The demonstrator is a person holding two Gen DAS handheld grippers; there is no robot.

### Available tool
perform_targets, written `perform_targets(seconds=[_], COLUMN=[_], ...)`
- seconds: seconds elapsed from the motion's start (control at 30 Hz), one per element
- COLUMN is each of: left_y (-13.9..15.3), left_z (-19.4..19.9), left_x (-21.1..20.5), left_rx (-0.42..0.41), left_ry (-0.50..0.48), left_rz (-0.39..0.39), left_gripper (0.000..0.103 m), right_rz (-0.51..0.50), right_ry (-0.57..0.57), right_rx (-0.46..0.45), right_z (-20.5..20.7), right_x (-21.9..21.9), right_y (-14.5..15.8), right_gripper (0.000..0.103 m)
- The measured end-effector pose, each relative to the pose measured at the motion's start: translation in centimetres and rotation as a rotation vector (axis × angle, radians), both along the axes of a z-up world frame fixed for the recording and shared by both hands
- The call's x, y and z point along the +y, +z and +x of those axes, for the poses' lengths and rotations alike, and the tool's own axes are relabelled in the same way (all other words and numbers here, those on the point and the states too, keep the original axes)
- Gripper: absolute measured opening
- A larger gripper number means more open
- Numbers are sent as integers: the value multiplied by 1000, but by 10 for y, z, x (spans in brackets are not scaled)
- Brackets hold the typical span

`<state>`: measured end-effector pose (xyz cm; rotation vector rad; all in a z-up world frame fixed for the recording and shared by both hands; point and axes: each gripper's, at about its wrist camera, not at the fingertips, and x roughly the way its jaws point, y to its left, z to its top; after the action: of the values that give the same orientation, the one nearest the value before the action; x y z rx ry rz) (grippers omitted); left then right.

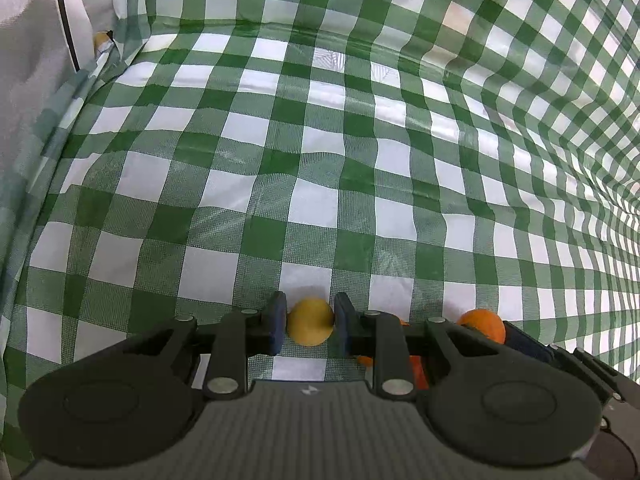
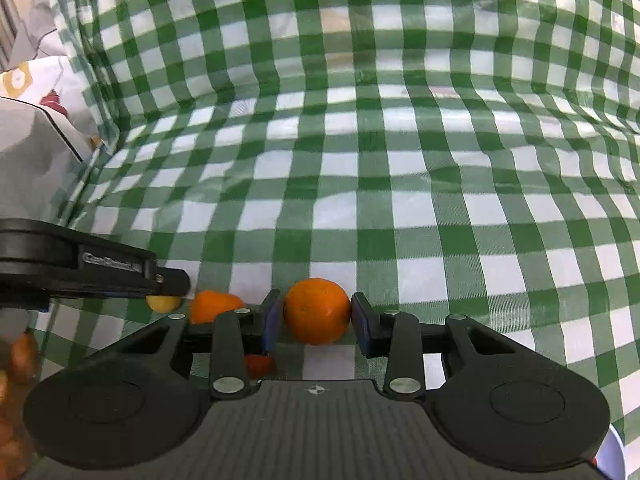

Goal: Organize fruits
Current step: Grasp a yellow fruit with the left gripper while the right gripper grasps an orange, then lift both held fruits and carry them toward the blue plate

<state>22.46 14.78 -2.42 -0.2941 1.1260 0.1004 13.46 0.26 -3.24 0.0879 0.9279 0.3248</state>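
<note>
- Left wrist view: the left gripper point(image 1: 310, 322) points down at the green-and-white checked cloth point(image 1: 320, 160) that covers the bench.
- Its two blue-padded fingers point(image 1: 276, 324) are clenched on a small round yellow fruit point(image 1: 310, 322), one pad against each side of it.
- The yellow fruit sits low in the view, just above the cloth; contact with the cloth cannot be determined.
- To the right of it, a round orange fruit point(image 1: 482, 324) shows beside the dark fingers of the other gripper.
- A grey fabric item with a dark stripe point(image 1: 40, 40) lies at the upper left edge.
- Right wrist view: the right gripper point(image 2: 317, 312) also points down at the checked cloth.
- Its blue-padded fingers point(image 2: 362, 320) are grasping the round orange fruit point(image 2: 317, 311), both pads touching its sides.
- Left of this, a second orange fruit point(image 2: 214, 305) lies on the cloth, partly hidden by the gripper linkage.
- A small red-orange piece point(image 2: 260, 364) shows under the left finger; its identity cannot be determined.
- The left gripper enters from the left edge, with the yellow fruit just visible beneath its tip.
- A white rounded rim point(image 2: 614, 456) shows at the lower right corner.
</note>
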Motion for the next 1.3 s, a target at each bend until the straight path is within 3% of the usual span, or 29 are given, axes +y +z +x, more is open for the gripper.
perform_targets(seconds=[0.67,1.3], left_y=[8,46], left_z=[-1,-22], left_x=[4,-5], left_rx=[-20,-74], left_ry=[-13,-60], left_rz=[-2,29], left_gripper=[28,28], right_rz=[4,-15], right_ry=[20,19], right_rx=[-19,-68], right_z=[-3,-16], right_x=[-2,-28], right_y=[5,35], right_gripper=[39,39])
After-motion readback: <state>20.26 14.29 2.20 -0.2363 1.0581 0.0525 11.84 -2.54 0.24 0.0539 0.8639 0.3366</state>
